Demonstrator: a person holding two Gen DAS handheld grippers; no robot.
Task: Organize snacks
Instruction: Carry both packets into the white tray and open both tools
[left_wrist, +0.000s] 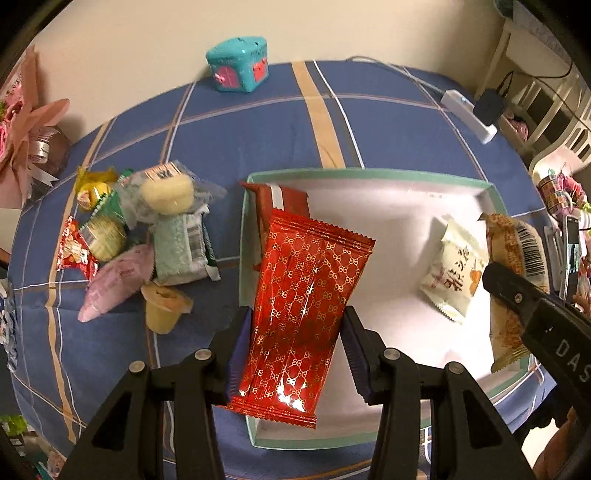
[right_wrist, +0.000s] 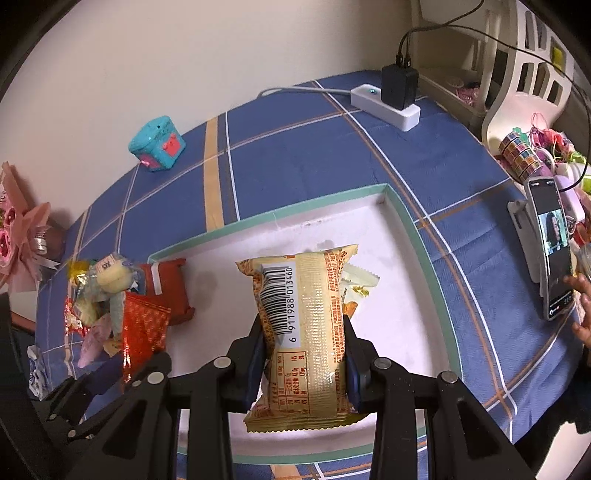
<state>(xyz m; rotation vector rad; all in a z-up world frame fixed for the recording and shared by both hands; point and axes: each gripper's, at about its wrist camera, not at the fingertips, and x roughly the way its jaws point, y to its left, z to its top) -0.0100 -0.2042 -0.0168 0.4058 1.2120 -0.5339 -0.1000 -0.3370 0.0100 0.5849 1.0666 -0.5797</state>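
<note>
My left gripper (left_wrist: 297, 321) is shut on a shiny red patterned snack packet (left_wrist: 306, 295) and holds it over the left side of the white box with a green rim (left_wrist: 369, 173). My right gripper (right_wrist: 304, 332) is shut on a tan snack packet with a barcode (right_wrist: 303, 325) and holds it over the box's middle (right_wrist: 406, 221). In the box lie a dark red packet (left_wrist: 275, 199) at the left and a pale green packet (left_wrist: 452, 269) at the right. A pile of loose snacks (left_wrist: 147, 236) lies on the blue cloth left of the box.
A teal toy box (left_wrist: 238, 68) stands at the back by the wall. A white power strip with a black charger (right_wrist: 395, 99) is at the back right. A phone on a stand (right_wrist: 552, 251) and trinkets are at the right. Pink flowers (left_wrist: 22, 129) are at the left.
</note>
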